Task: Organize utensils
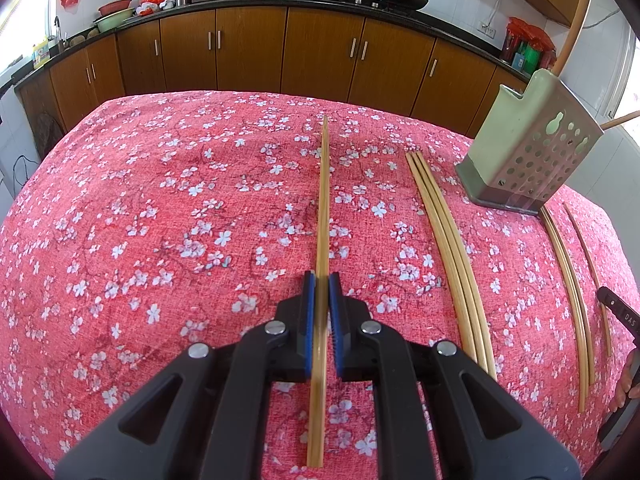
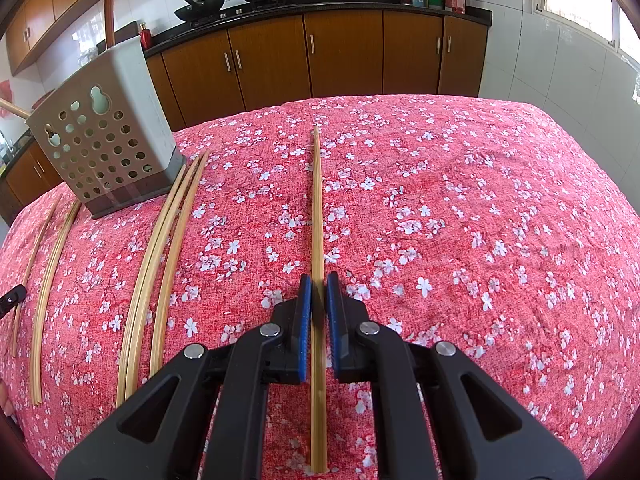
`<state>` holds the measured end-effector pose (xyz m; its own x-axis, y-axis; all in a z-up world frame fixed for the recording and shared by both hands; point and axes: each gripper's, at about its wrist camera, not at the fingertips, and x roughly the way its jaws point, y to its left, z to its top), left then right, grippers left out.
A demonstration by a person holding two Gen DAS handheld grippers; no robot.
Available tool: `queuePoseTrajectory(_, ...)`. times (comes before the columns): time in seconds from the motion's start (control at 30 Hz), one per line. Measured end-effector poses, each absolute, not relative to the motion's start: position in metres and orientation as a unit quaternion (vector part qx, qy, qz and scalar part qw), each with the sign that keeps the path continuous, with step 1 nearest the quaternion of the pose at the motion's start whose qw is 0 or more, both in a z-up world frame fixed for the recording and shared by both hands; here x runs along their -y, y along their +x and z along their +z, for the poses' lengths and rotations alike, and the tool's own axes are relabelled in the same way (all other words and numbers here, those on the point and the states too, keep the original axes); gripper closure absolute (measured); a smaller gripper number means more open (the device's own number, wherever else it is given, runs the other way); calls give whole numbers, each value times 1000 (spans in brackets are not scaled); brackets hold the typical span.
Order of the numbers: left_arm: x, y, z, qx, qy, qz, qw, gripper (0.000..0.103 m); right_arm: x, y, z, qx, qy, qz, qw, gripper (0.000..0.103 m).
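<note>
Two claws, both closed down on chopsticks. We're seeing the left claw (image 1: 322,280) pinching a chopstick pair (image 1: 324,216) between its blue pads (image 1: 308,320), the sticks running toward 12 o'clock over the red floral desk (image 1: 160,220). Whether their far tips are touching the cloth, we can't tell.

We're seeing the right claw (image 2: 319,280) doing the same: jaws nearly together on another chopstick pair (image 2: 317,208), also pointing to 12 o'clock.

Loose chopsticks are lying on the desk in groups. In the left view, a bundle of three (image 1: 448,248) is sitting at 3 o'clock from the claw, its far ends near the base of the utensil holder (image 1: 532,148). Two more thin groups (image 1: 572,292) are lying further out at 3 o'clock, near the desk edge.

In the right view the same holder (image 2: 104,140) is standing at 10 o'clock, tilted-looking through the fisheye, perforated face toward us. The three-stick bundle (image 2: 160,272) is lying at 9 o'clock from the claw, its far ends just beside the holder's base.
</note>
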<state>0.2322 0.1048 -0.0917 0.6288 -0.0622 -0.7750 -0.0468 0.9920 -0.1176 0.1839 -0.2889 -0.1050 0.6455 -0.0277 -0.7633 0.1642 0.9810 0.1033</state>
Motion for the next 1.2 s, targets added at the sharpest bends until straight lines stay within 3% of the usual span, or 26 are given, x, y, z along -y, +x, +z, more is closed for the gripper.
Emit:
queuePoseTrajectory(0.97,-96,211,-90,-432,-36,6,901,94,289,164,-103,-415,98,-45,903,95)
queuePoseTrajectory(1.2,-101,192,-40,-370,-21,8,929,94,288,146,-57,-348,82,-50,933,95)
